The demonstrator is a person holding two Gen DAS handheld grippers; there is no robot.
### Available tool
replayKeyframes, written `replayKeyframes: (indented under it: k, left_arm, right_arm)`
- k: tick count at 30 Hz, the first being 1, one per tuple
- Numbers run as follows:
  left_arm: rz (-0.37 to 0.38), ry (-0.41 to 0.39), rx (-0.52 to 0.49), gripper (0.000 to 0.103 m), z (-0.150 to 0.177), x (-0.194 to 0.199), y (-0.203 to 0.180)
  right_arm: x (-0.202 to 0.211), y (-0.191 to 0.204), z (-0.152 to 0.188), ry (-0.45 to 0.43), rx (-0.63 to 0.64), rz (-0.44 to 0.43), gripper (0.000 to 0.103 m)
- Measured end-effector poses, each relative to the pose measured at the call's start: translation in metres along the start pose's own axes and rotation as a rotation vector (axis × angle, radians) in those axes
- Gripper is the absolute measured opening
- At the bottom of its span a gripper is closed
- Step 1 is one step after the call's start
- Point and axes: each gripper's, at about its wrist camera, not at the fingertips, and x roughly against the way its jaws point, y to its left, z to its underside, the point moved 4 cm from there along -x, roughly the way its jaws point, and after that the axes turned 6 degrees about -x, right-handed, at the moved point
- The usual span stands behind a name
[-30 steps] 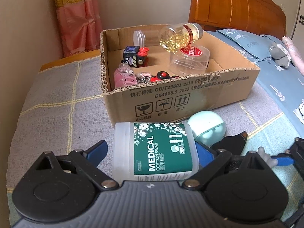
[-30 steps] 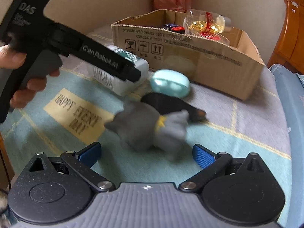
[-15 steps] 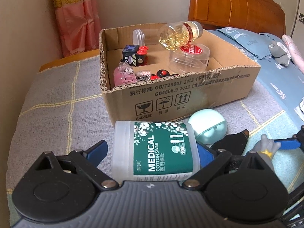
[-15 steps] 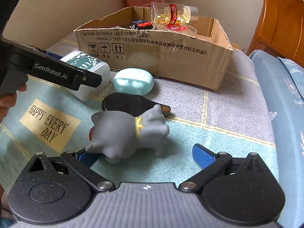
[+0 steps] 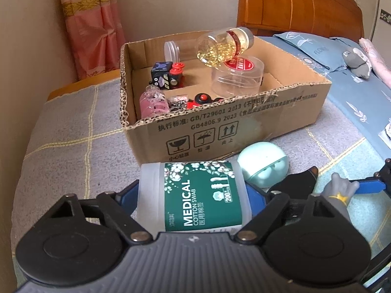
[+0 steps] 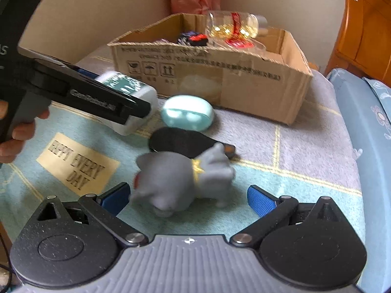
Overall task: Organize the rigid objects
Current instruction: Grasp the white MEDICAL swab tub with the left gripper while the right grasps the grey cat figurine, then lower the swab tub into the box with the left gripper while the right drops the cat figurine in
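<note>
My left claw (image 5: 193,195) has just closed onto the swab box (image 5: 195,195), hiding its base; my right claw (image 6: 188,199) gapes around the blurred grey toy (image 6: 180,180).

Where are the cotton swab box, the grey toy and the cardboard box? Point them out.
cotton swab box (image 5: 200,195), left wrist view, green label.
grey toy (image 6: 180,180), right wrist view, its body.
cardboard box (image 5: 244,127), left wrist view, front wall.
</note>
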Motion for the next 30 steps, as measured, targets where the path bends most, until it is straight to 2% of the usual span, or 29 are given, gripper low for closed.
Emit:
replayKeyframes:
  k: [5,9,17,21,30]
  left_arm:
    - [-0.006,0.005,-0.006,0.084,0.0,0.002,0.001]
    - [-0.002,0.011,-0.005,0.084,-0.001,0.003,0.004]
    - [0.037,0.024,-0.047,0.084,-0.001,0.016,0.003]
    - [0.069,0.02,-0.055,0.084,-0.006,0.031,0.004]
    - [0.11,-0.042,-0.113,0.084,-0.039,0.069,-0.001]
  right_arm:
    - [0.006,0.006,-0.005,-0.02,0.032,-0.004,0.099]
    - [0.006,0.005,-0.008,-0.007,0.032,-0.003,0.079]
    - [0.015,0.004,-0.011,0.011,0.044,-0.044,0.078]
    - [0.028,-0.003,-0.023,0.001,0.058,-0.059,0.078]
    - [0.062,-0.027,-0.093,-0.159,0.11,-0.004,0.078]
